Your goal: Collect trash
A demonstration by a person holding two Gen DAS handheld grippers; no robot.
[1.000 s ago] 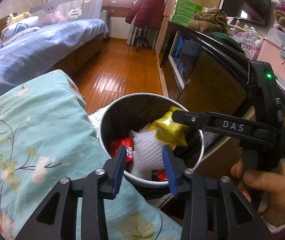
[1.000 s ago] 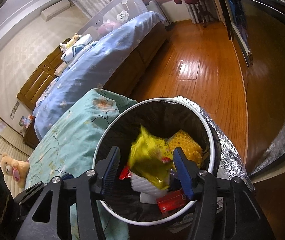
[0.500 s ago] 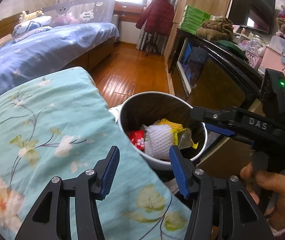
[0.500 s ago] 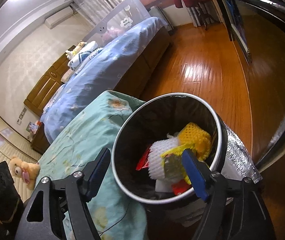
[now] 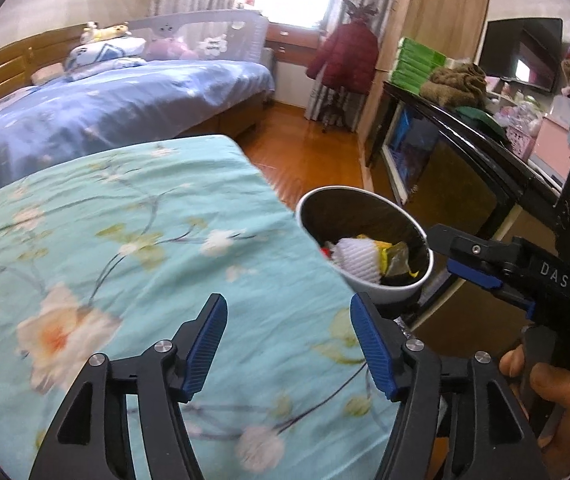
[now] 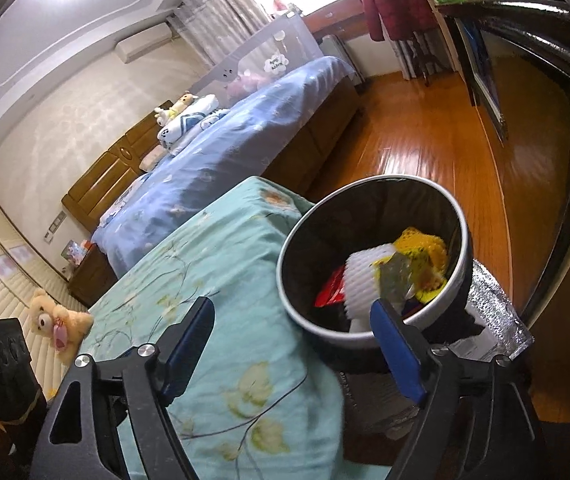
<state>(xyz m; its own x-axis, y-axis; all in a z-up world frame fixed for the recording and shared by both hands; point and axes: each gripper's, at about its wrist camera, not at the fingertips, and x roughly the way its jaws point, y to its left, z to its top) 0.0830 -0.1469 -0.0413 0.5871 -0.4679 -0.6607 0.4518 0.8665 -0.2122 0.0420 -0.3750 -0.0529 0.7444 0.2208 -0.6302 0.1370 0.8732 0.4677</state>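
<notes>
The round grey trash bin stands beside the quilted bed edge, its dark inside holding a white foam net, a yellow foam net, a crumpled yellow wrapper and a red packet. My left gripper hovers over the teal quilt, left of the bin, jaws opening with nothing between them. My right gripper sits near the bin's front rim, jaws also opening and empty. In the left wrist view the right gripper shows just right of the bin, held by a person's hand.
A teal floral quilt fills the foreground, with a blue-covered bed behind it. A dark glossy cabinet stands right of the bin across the wooden floor. Silver foil lies under the bin. A teddy bear lies far left.
The right gripper let go of the yellow wrapper, which now lies in the bin. Both grippers drew back from over the bin toward the quilt, and their jaws widened.
</notes>
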